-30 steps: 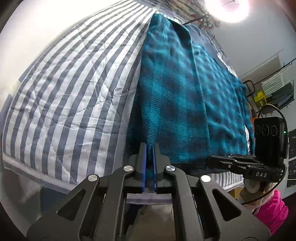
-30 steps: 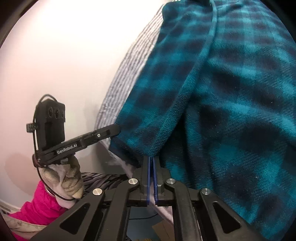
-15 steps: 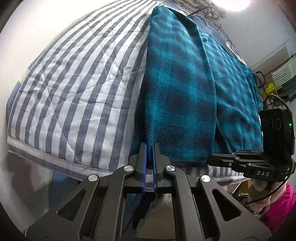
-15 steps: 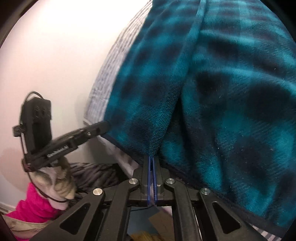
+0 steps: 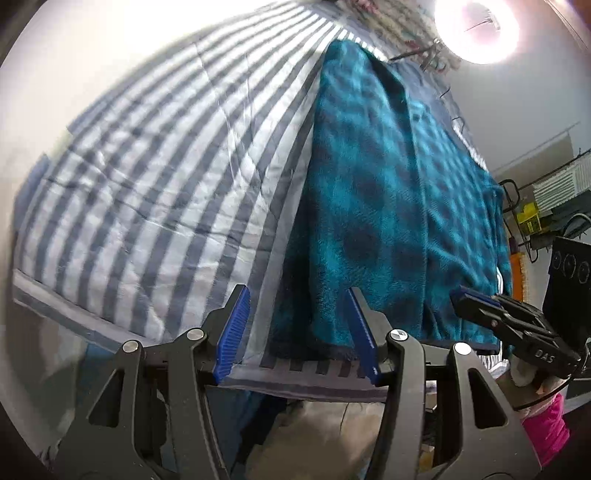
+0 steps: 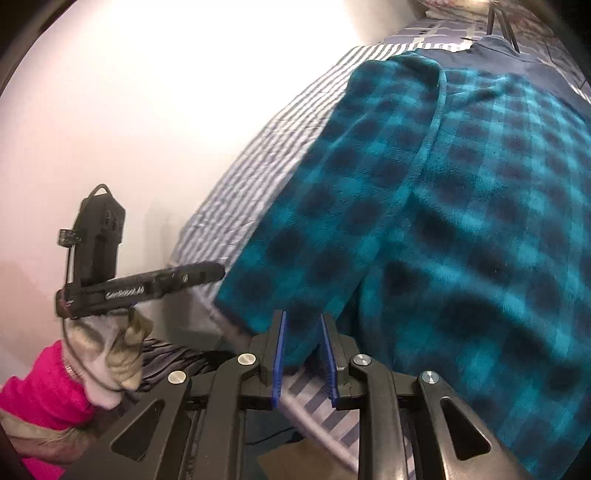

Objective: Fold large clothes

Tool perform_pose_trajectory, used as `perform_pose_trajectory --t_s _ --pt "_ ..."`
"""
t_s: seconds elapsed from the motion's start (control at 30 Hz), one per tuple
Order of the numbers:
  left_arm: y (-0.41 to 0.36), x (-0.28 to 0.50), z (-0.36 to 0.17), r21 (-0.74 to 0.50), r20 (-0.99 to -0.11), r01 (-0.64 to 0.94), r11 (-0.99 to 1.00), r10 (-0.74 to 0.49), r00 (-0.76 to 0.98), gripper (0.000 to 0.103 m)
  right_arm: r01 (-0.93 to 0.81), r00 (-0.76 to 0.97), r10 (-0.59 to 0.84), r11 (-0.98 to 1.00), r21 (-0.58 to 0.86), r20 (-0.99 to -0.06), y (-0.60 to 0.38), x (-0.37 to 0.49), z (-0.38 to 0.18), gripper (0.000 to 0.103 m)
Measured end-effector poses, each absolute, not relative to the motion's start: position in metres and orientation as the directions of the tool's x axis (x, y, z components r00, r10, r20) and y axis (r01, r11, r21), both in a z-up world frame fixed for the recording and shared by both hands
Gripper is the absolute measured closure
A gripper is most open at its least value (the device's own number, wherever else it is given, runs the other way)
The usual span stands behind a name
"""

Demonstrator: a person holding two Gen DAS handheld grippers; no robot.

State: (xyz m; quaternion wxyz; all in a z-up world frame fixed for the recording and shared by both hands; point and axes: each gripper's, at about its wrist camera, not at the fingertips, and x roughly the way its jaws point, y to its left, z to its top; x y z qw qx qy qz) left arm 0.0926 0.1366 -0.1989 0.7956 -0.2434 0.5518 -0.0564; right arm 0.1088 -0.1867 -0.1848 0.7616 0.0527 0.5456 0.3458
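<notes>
1. Teal-and-navy plaid fleece garment point(image 5: 391, 206) spread flat on a grey-and-white striped quilt point(image 5: 159, 177), filling the left wrist view from 12 o'clock down to 4 o'clock.
2. Plush, fuzzy pile; dark blotchy checks on brighter teal; a thin dark binding along the near hem.
3. Folded lengthwise, with one panel laid over the other and a raised seam running down the middle, clearest in the right wrist view point(image 6: 424, 155).
4. Near hem close to the quilt's front edge, a strip of stripes showing below it at 6 o'clock.
5. Left gripper point(image 5: 297, 306) with blue pads spread wide and opening; near left corner of the fleece in the gap between them, touching neither pad.
6. Right gripper point(image 6: 302, 334) parted narrowly and opening; a fold of the hem between the blue pads, no longer pinched as far as can be told.
7. Gloved hand point(image 6: 107, 354) with a pink sleeve point(image 6: 40, 387) at 8 o'clock in the right wrist view, carrying the other gripper, tips just beside the garment's corner.
8. Bright lamp point(image 5: 476, 29) at 1 o'clock in the left wrist view; shelving point(image 5: 554, 192) at 3 o'clock, blurred.
</notes>
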Motion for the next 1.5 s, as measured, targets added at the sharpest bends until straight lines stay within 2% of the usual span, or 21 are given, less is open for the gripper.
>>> perform_pose_trajectory --t_s 0.1,0.17,0.2,0.23,0.3,0.43,0.6,0.67,0.73,0.93,1.13,1.3,1.4,1.43,1.47,1.5 --pt "0.135 0.097 -0.209 -0.466 -0.852 -0.199 0.862 -0.376 0.365 0.050 -0.463 0.202 0.541 0.787 0.407 -0.817 -0.178 0.117 -0.199 0.084" --pt "0.132 0.099 -0.211 -0.469 -0.850 -0.201 0.860 -0.378 0.366 0.057 -0.456 0.212 0.532 0.796 0.399 -0.820 -0.175 0.124 -0.205 0.084" --pt "0.130 0.100 -0.213 -0.464 -0.854 -0.199 0.863 -0.376 0.359 0.076 -0.460 0.221 0.531 0.796 0.393 -0.818 -0.173 0.127 -0.207 0.084" --pt "0.125 0.103 -0.214 -0.469 -0.853 -0.197 0.861 -0.382 0.356 0.091 -0.473 0.235 0.531 0.794 0.382 -0.814 -0.170 0.131 -0.207 0.084" --pt "0.119 0.104 -0.213 -0.471 -0.849 -0.192 0.861 -0.382 0.365 0.097 -0.491 0.236 0.521 0.792 0.362 -0.820 -0.159 0.136 -0.211 0.084" --pt "0.106 0.102 -0.197 -0.466 -0.830 -0.143 0.873 -0.375 0.413 0.099 -0.503 0.159 0.428 0.810 0.300 -0.890 -0.145 0.145 -0.231 0.084" --pt "0.090 0.101 -0.179 -0.445 -0.810 -0.099 0.890 -0.354 0.467 0.099 -0.494 0.104 0.474 0.788 0.368 -0.874 -0.145 0.167 -0.216 0.070" --pt "0.083 0.102 -0.174 -0.435 -0.804 -0.079 0.897 -0.348 0.482 0.099 -0.464 0.116 0.509 0.787 0.407 -0.853 -0.148 0.187 -0.201 0.056" --pt "0.076 0.103 -0.169 -0.426 -0.798 -0.057 0.903 -0.345 0.495 0.099 -0.441 0.139 0.522 0.793 0.420 -0.841 -0.147 0.210 -0.186 0.048" --pt "0.066 0.109 -0.165 -0.415 -0.782 -0.017 0.910 -0.348 0.517 0.099 -0.398 0.187 0.495 0.828 0.395 -0.849 -0.115 0.279 -0.166 0.042" --pt "0.055 0.119 -0.167 -0.415 -0.774 0.015 0.910 -0.362 0.519 0.100 -0.414 0.165 0.376 0.866 0.282 -0.912 -0.053 0.316 -0.187 0.039" --pt "0.047 0.123 -0.167 -0.418 -0.771 0.029 0.908 -0.371 0.518 0.100 -0.440 0.173 0.201 0.891 0.107 -0.964 -0.019 0.325 -0.216 0.038" --pt "0.041 0.125 -0.168 -0.407 -0.773 0.041 0.912 -0.368 0.517 0.100 -0.450 0.178 0.126 0.892 0.034 -0.976 -0.011 0.326 -0.230 0.043" --pt "0.038 0.127 -0.169 -0.403 -0.774 0.045 0.914 -0.366 0.516 0.100 -0.455 0.187 0.104 0.890 0.008 -0.977 -0.010 0.326 -0.232 0.050" --pt "0.035 0.128 -0.169 -0.400 -0.775 0.048 0.915 -0.366 0.515 0.100 -0.461 0.197 0.086 0.887 -0.015 -0.977 -0.009 0.325 -0.233 0.062" --pt "0.031 0.130 -0.169 -0.397 -0.776 0.054 0.916 -0.366 0.514 0.100 -0.468 0.214 0.065 0.883 -0.044 -0.975 -0.008 0.325 -0.233 0.069"
